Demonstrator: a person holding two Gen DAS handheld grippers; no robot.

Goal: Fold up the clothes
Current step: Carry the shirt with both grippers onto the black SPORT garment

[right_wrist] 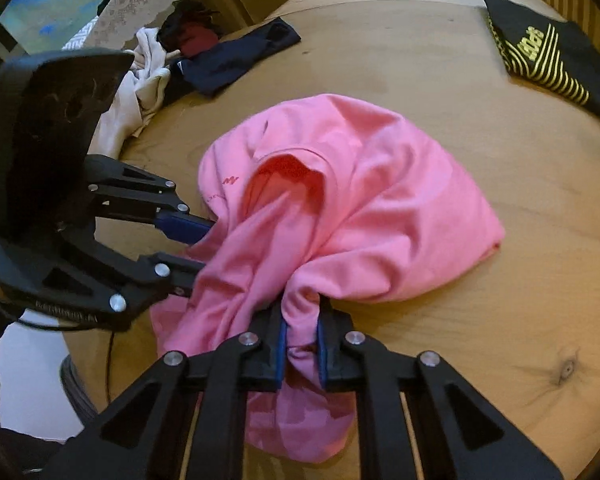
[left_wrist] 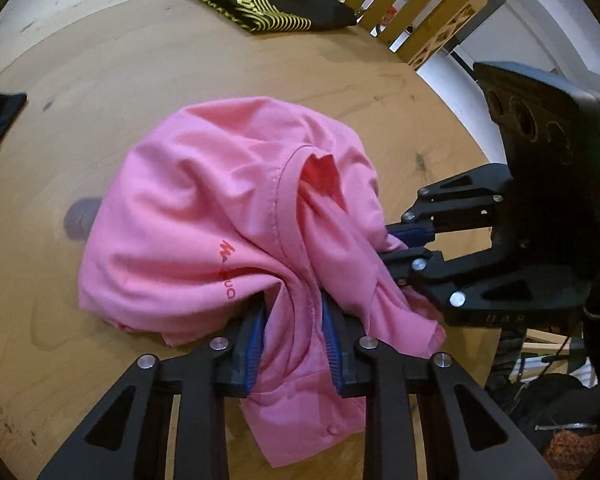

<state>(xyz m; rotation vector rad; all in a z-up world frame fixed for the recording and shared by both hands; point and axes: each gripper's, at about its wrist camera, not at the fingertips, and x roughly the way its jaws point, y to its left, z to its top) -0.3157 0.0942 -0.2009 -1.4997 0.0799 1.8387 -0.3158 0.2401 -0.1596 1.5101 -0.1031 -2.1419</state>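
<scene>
Closest in, the left gripper (left_wrist: 294, 344) is clamped on a bunched fold of the crumpled pink cotton t-shirt (left_wrist: 204, 216), and the right gripper (right_wrist: 300, 354) pinches another bunch just beside it. The shirt sits heaped mid-way on the round pale wooden table (left_wrist: 100, 80), neck opening up. Further back: a folded black shirt with yellow stripes (left_wrist: 268, 0), a navy garment (right_wrist: 236, 60) and a whitish cloth (right_wrist: 140, 96) at the edge.

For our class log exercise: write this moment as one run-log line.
left hand-held gripper: shut on pink T-shirt | right hand-held gripper: shut on pink T-shirt | shirt: bunched on table
</scene>
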